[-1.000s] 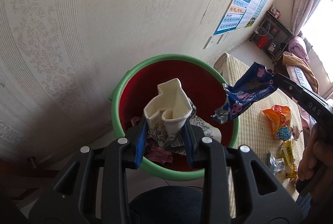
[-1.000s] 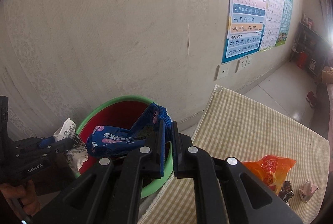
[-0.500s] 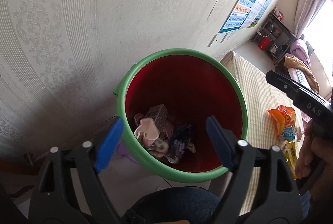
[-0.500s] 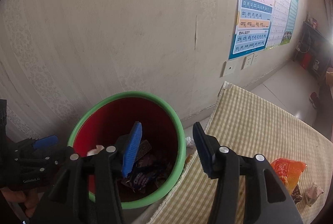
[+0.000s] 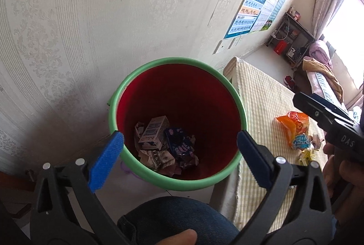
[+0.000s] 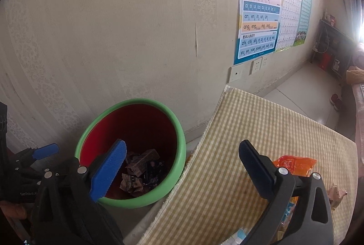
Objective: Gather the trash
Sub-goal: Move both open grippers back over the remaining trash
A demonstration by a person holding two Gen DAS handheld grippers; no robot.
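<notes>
A green-rimmed red bin [image 5: 236, 94] stands by the wall. In it lie a small carton [image 5: 153, 132], a blue Oreo wrapper [image 5: 179, 145] and crumpled paper [image 5: 157, 157]. The bin also shows in the right wrist view [image 6: 179, 131]. My left gripper [image 5: 179, 154] is open and empty above the bin's near rim. My right gripper [image 6: 182, 165] is open and empty, above the bin's right side and the table edge. An orange snack bag [image 5: 293, 124] and small wrappers [image 5: 307, 149] lie on the checked tablecloth [image 5: 261, 104]; the bag also shows in the right wrist view [image 6: 293, 163].
A papered wall [image 5: 113, 17] with posters [image 6: 259, 17] and sockets [image 6: 257, 66] runs behind the bin. My knee in jeans [image 5: 177, 217] is below the bin. A shelf [image 5: 291, 44] and a bed [image 5: 323, 76] stand at the far right.
One second ago my left gripper held crumpled paper and my right held the blue Oreo wrapper over the bin. Both opened and the trash fell in. The right gripper has shifted toward the table.
</notes>
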